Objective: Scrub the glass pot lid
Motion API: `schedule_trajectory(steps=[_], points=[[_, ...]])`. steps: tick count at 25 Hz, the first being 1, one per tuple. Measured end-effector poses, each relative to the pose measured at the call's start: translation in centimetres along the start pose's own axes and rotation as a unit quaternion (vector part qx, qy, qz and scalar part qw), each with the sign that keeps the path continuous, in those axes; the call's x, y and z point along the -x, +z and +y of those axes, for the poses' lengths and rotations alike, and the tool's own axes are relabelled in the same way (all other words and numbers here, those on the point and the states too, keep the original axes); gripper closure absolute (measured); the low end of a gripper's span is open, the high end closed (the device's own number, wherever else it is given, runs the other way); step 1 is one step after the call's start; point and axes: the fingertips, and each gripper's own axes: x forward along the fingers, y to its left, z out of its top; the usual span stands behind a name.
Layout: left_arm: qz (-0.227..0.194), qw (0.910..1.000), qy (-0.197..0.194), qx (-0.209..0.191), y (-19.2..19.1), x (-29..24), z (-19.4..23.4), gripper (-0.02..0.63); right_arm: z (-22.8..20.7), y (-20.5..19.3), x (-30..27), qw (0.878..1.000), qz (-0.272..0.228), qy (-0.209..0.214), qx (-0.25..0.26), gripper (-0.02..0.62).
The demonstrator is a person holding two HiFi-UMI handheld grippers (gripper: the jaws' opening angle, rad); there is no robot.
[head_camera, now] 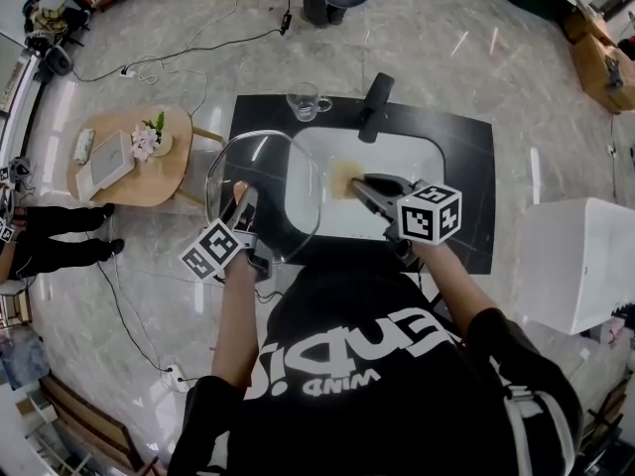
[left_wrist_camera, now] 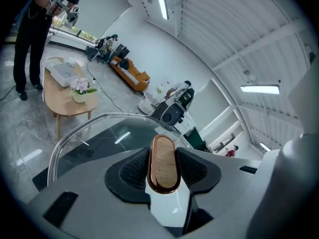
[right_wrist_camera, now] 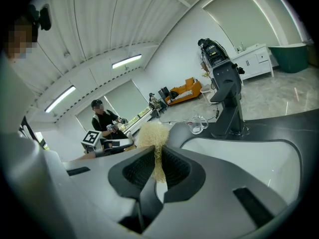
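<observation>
The glass pot lid (head_camera: 268, 172) is held up on edge over the left side of the white sink (head_camera: 397, 157). My left gripper (head_camera: 243, 224) is shut on the lid's wooden, copper-rimmed handle (left_wrist_camera: 163, 163), with the clear glass (left_wrist_camera: 99, 128) spreading beyond the jaws. My right gripper (head_camera: 353, 184) is shut on a pale tan fibrous scrubber (head_camera: 345, 177), which reaches over the sink just right of the lid's rim. In the right gripper view the scrubber (right_wrist_camera: 152, 136) sticks out past the closed jaws. Whether it touches the glass I cannot tell.
A black faucet (head_camera: 375, 102) stands behind the sink and a glass mug (head_camera: 306, 100) sits on the black counter (head_camera: 466, 167). A round wooden side table (head_camera: 169, 172) with flowers stands left. A white box (head_camera: 580, 261) is at the right. Another person (head_camera: 50, 236) stands far left.
</observation>
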Motion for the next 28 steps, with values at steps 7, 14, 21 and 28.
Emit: schedule_trajectory(steps=[7,14,21,28], points=[[0.033,0.9985,0.039,-0.018,-1.3,-3.5,2.6,0.428,0.2,-0.6,-0.1,1.0,0.001,0.0,-0.012,0.558],[0.061,0.9953,0.067,-0.035,-2.3,-6.4,4.5,0.428,-0.4,-0.8,0.3,1.0,-0.006,-0.017,-0.022,0.558],[0.079,0.9919,0.083,-0.054,-2.7,-8.1,5.6,0.426,-1.1,-1.1,1.1,0.999,-0.019,-0.033,-0.036,0.558],[0.091,0.9899,0.089,-0.062,-3.0,-9.1,6.0,0.426,-1.7,-1.4,1.5,0.998,-0.023,-0.044,-0.049,0.558]])
